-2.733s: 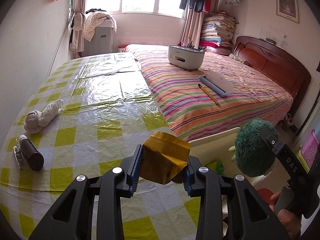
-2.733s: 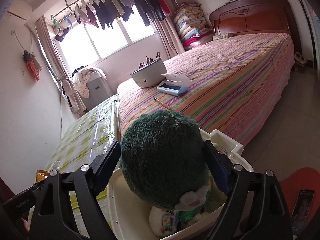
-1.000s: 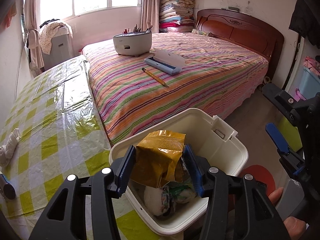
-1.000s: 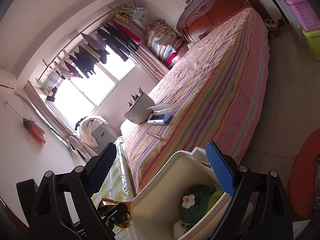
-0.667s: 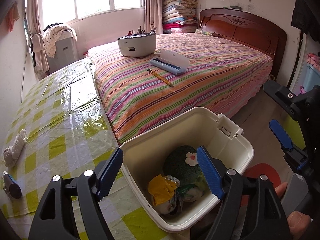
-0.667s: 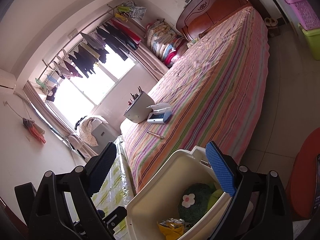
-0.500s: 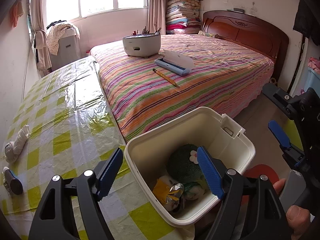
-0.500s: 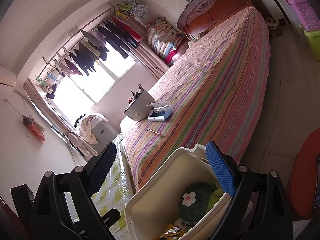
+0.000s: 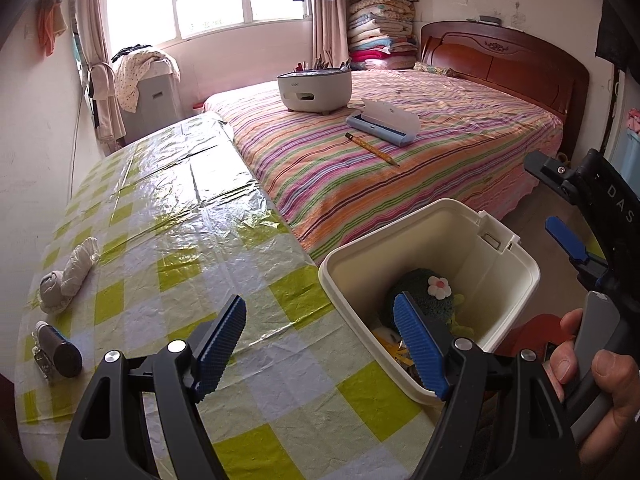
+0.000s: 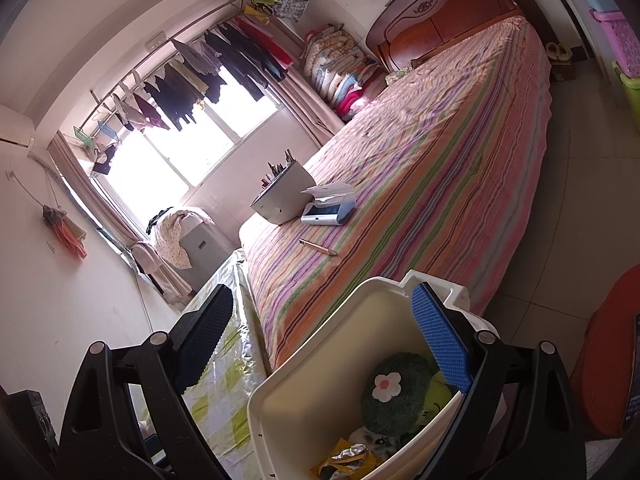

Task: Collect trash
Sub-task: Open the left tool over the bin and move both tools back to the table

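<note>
A white bin (image 9: 516, 264) stands beside the table's right edge. It holds a green plush with a white flower (image 9: 420, 292) and a yellow wrapper (image 10: 340, 464); the bin (image 10: 304, 364) also shows in the right wrist view. My left gripper (image 9: 320, 344) is open and empty, over the table's edge and the bin's left rim. My right gripper (image 10: 320, 344) is open and empty, above the bin. On the table at the left lie a crumpled white wad (image 9: 68, 276) and a dark cylinder (image 9: 60, 354).
The table has a green-checked plastic cover (image 9: 168, 224). A striped bed (image 9: 400, 160) lies behind the bin, with a white pot (image 9: 314, 88), a blue case (image 9: 382, 122) and a pencil (image 9: 372, 149) on it. A red object (image 10: 608, 360) sits on the floor at the right.
My left gripper carried the yellow wrapper over the bin, opened and dropped it in, then drew back left towards the table. My right gripper let the green plush go into the bin and lifted away.
</note>
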The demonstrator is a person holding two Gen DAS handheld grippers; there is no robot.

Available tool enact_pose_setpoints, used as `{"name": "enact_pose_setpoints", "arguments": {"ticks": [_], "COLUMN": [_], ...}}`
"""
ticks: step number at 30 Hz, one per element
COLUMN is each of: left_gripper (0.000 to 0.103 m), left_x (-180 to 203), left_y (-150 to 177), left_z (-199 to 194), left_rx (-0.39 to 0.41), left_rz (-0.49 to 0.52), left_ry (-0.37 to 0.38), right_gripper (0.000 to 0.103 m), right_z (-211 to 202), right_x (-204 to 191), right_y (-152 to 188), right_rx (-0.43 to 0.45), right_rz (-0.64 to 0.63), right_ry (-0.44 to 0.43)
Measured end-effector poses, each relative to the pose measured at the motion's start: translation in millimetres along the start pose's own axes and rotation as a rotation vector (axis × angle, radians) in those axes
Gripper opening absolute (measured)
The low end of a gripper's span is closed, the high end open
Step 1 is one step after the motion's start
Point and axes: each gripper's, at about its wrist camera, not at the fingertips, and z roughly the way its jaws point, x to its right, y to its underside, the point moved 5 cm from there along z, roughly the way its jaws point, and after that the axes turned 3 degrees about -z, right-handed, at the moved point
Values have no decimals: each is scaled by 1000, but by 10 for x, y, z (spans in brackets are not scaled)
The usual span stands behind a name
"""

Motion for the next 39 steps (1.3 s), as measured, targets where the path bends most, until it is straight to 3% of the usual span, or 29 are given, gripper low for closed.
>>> {"name": "enact_pose_setpoints", "arguments": {"ticks": [11, 23, 39], "left_gripper": [74, 74, 74], "left_x": [-568, -1001, -1561], "left_y": [35, 60, 221], "left_z": [-73, -112, -76], "left_rx": [35, 74, 65], "left_rz": [-71, -163, -262], "left_ry": [-60, -68, -162], "right_gripper": [89, 90, 92], "right_z": [77, 105, 224], "right_x": [-198, -483, -734], "right_y": [120, 240, 451], "right_rx": [-14, -2, -43], "right_rz": [-68, -169, -241], "right_ry": [5, -15, -39]}}
